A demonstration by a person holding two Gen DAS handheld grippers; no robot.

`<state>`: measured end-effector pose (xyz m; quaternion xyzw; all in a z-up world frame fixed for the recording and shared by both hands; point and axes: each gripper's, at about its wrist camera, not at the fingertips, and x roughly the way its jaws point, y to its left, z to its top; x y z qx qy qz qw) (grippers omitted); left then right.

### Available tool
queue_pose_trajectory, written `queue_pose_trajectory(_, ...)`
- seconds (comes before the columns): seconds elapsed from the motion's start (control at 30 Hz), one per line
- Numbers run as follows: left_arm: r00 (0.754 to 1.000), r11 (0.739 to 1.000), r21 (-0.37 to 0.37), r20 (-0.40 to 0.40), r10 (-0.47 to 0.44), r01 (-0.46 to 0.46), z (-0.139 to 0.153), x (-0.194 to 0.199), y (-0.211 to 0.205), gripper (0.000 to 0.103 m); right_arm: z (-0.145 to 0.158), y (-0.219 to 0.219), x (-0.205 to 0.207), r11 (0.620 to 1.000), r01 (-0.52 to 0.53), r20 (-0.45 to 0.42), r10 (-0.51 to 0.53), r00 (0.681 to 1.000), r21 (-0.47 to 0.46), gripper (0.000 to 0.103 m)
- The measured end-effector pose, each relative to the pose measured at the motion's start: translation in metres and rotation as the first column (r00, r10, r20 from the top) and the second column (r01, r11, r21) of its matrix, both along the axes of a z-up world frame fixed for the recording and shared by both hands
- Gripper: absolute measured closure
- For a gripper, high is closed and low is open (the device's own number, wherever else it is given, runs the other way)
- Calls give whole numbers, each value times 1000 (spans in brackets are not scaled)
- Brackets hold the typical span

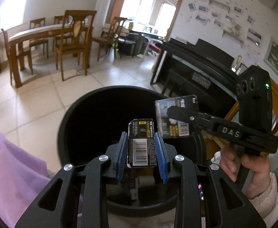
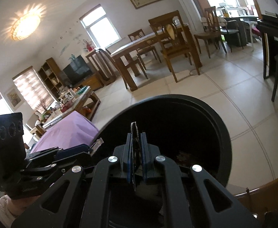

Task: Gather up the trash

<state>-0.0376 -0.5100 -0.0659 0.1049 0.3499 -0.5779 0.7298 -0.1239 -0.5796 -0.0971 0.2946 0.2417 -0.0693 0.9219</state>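
i hold my left hand-held gripper (image 1: 141,142) over the mouth of a round black bin (image 1: 70,114), and its blue ribbed pads (image 1: 122,152) pinch a small black battery card (image 1: 141,142) by its two side edges, barcode face toward the camera, its top edge standing just above the fingertips. my right hand-held gripper (image 2: 137,148) is pressed almost together on a larger flat battery pack (image 2: 134,142), which its own camera sees only edge-on as a thin upright strip between the pads; from the left wrist view the same pack (image 1: 165,117) shows its printed face, clamped near its right side, hanging over the bin's right rim. the two pieces of trash sit near each other but apart, both above the dark opening. the bin rim (image 2: 224,133) curves wide around both sets of fingers, so there is open space below and on either side of them inside the ring. i can make out some small bits low in the bin in the right wrist view, too dark to tell what. a purple cloth (image 1: 9,161) lies close along the bin's left side, and a wooden edge (image 2: 262,188) runs near its right side. beyond the bin the tiled floor (image 1: 44,98) is open as far as the wooden dining chairs (image 1: 76,43) and the black piano (image 1: 196,62). my right hand (image 1: 253,171) grips the handle beneath its tool.
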Motion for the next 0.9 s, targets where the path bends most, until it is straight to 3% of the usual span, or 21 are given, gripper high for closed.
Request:
queue_pose_trajectory(0.07, 1000, 1000, 9, 10, -6, 6, -1, -3, -9, 73, -1, 0, -5, 1000, 16, -8, -16, 1000, 6, 89)
queue_pose_trajectory(0.1, 1000, 1000, 16, 19, -13, 13, -2, -5, -12, 66, -3, -3, -5, 1000, 15, -13, -14, 1000, 14, 89)
queue_pose_trajectory(0.13, 1000, 1000, 19, 24, -15, 15, -1, -4, -14, 44, -3, -4, -5, 1000, 12, -22, -12, 1000, 19, 86)
queue_pose_trajectory(0.2, 999, 1000, 5, 52, 0, 0, 5, -3, -8, 14, -2, -2, -5, 1000, 18, -31, -17, 999, 12, 61)
queue_pose_trajectory(0.23, 998, 1000, -6, 70, 6, -6, 6, -5, -5, 5, -2, 0, -5, 1000, 22, -28, -22, 999, 8, 29)
queue_pose_trajectory(0.27, 997, 1000, -12, 82, 4, -3, 9, -6, -2, 5, 0, 1, -8, 999, 35, -12, -35, 999, 8, 14)
queue_pose_trajectory(0.5, 995, 999, -31, 96, 19, -16, 23, -1, 31, 5, 19, 19, -11, 999, 39, 37, -38, 999, -33, 13)
queue_pose_trajectory(0.67, 991, 996, -64, 111, 71, -64, 39, 0, 72, 5, 33, 33, 0, 998, 12, 45, -9, 999, -55, 6)
queue_pose_trajectory(0.83, 975, 984, -60, 137, 174, -167, 55, 8, 133, 5, 45, 69, 22, 997, -27, 1, 28, 1000, -69, 5)
queue_pose_trajectory(0.9, 955, 968, -67, 159, 250, -242, 59, 15, 170, 5, 51, 91, 38, 996, -46, -22, 44, 999, -80, 5)
